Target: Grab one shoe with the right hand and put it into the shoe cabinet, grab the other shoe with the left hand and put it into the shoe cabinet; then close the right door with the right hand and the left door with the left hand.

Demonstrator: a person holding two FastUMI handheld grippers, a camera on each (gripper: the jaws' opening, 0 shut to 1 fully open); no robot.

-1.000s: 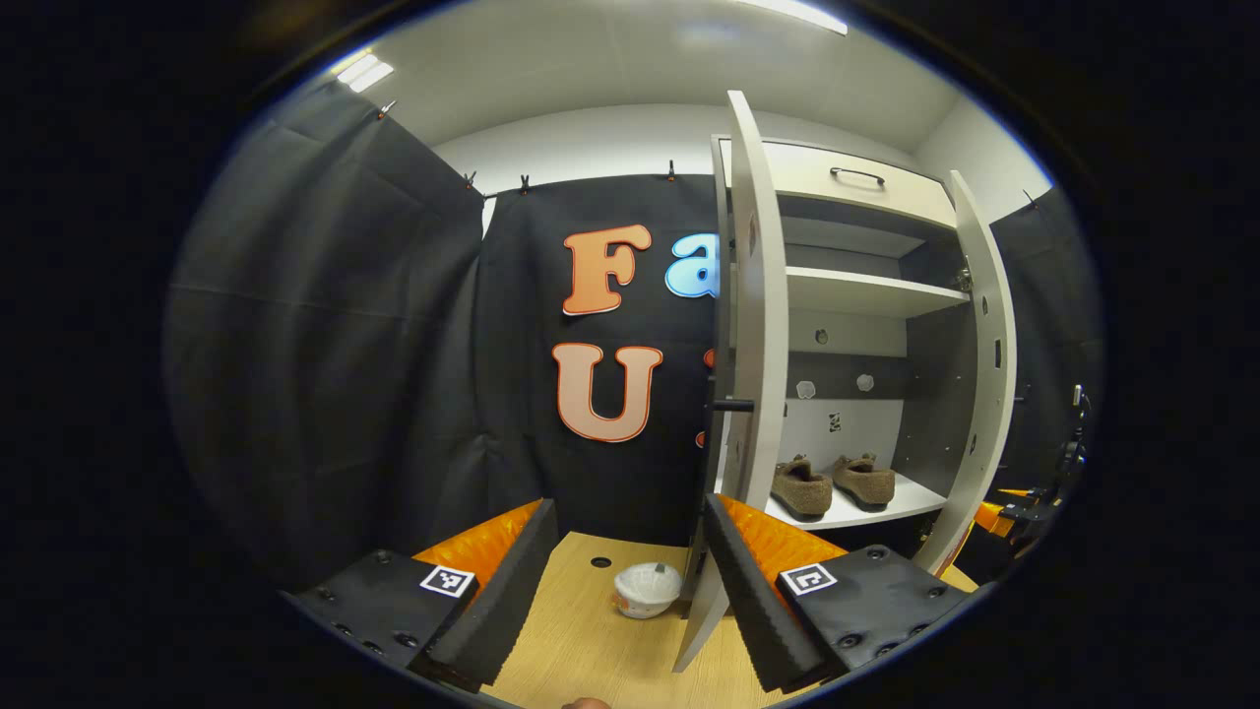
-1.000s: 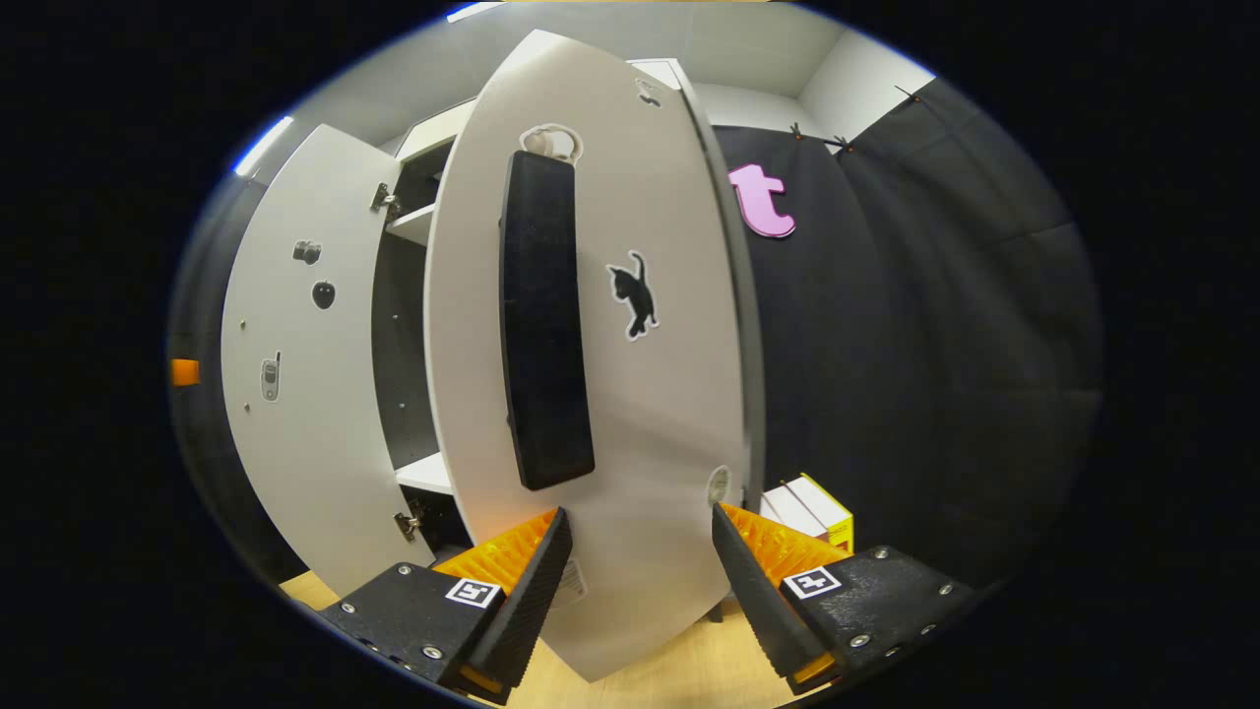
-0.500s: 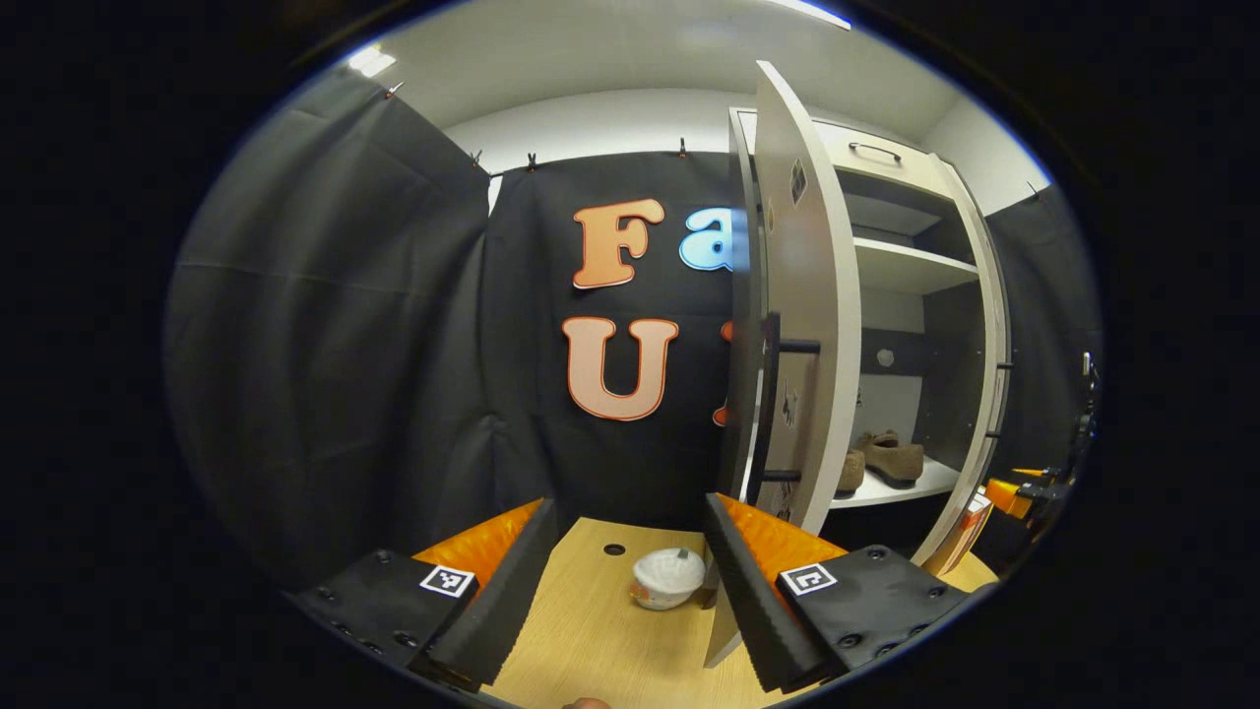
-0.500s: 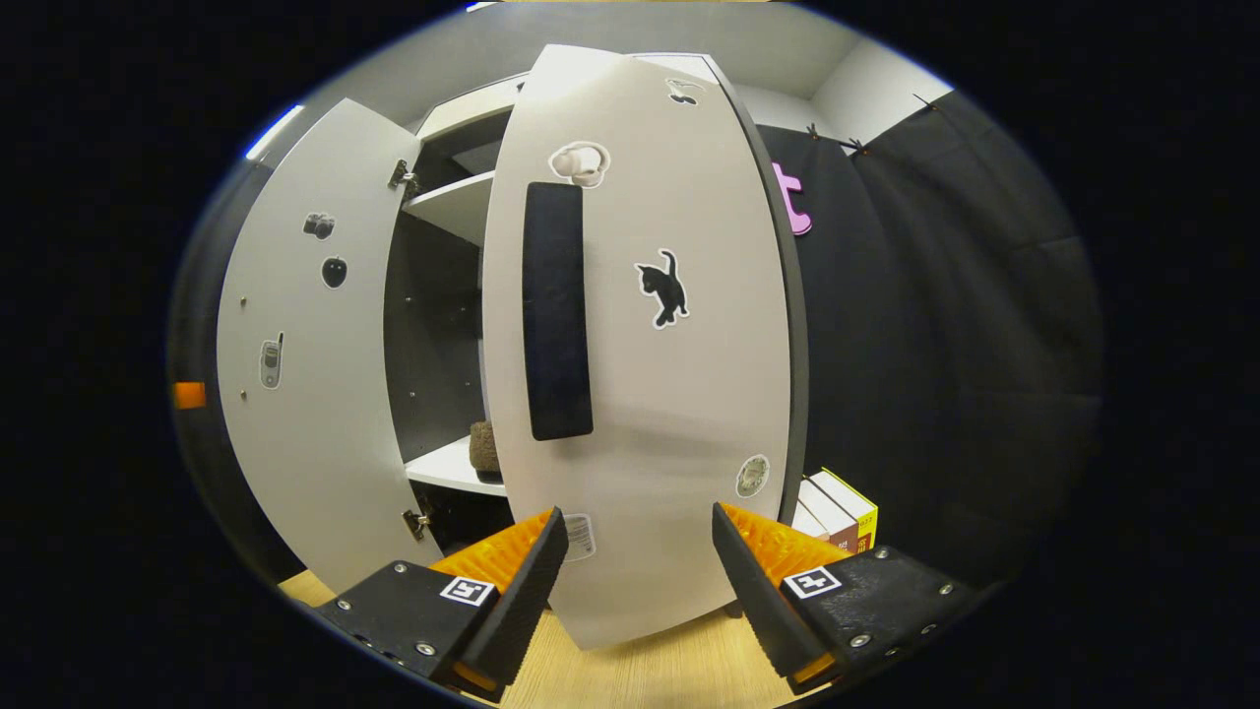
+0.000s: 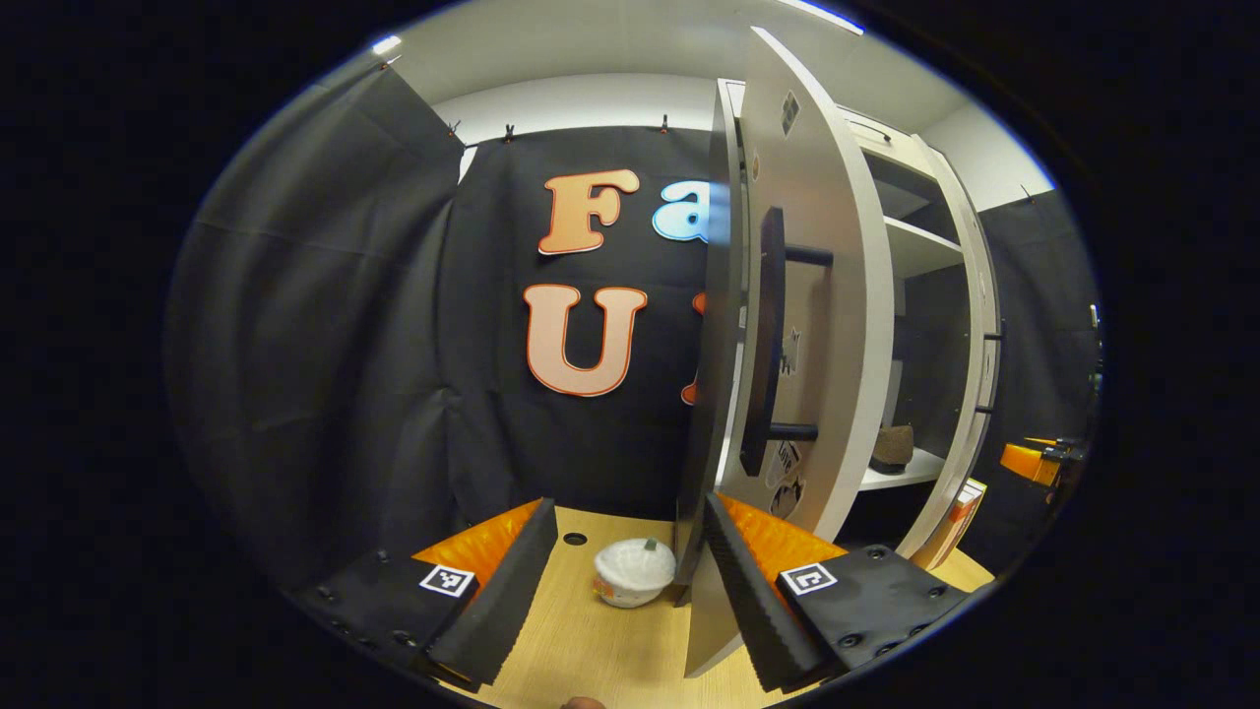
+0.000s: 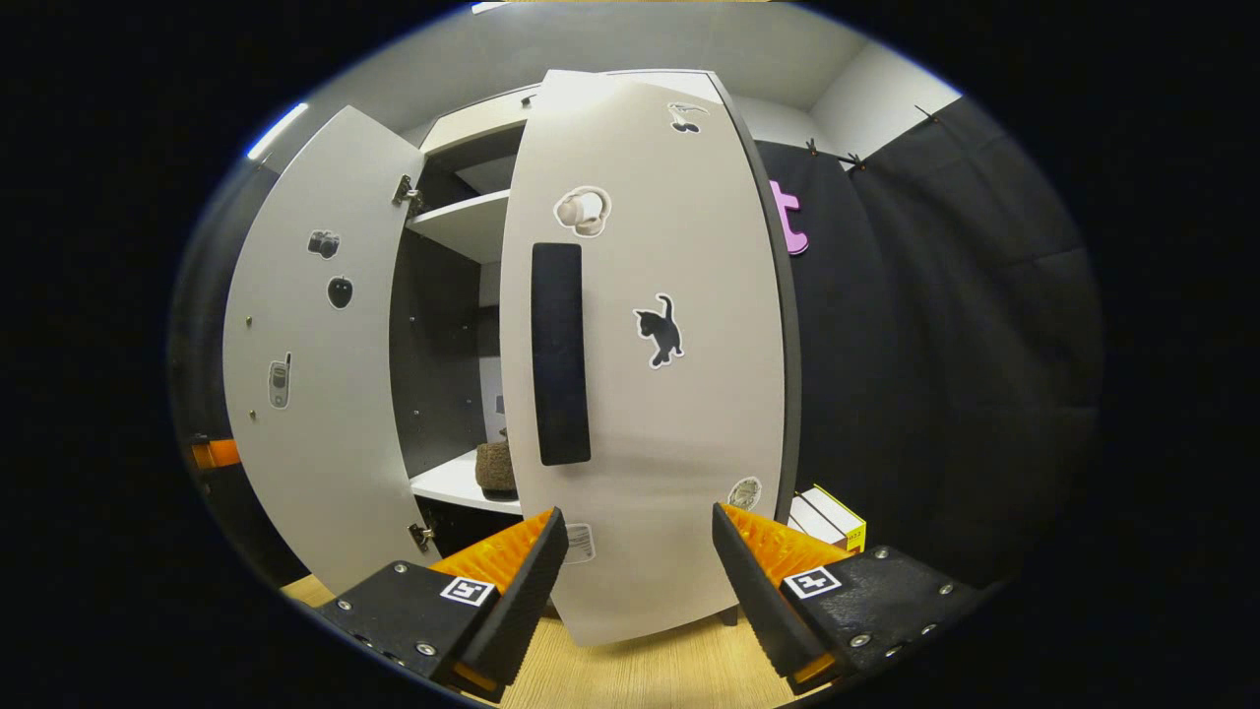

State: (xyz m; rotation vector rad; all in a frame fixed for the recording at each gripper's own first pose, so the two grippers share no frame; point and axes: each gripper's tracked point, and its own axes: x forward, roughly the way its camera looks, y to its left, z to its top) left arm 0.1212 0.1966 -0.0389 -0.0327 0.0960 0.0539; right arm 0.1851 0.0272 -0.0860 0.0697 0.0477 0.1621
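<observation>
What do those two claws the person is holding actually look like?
Each claw, left and right, has two long wedge-shaped fingers with ridged inner faces. Each finger sits on a dark block studded with screws and bearing a small square black-and-white marker. No cables or sleeves are visible.

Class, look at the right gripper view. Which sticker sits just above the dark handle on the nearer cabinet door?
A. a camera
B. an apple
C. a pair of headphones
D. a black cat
C. On the nearer cabinet door, the headphones sticker sits directly above the top of the dark handle; the black cat sticker is off to the handle's side, and the camera and apple stickers are on the other door.
</observation>
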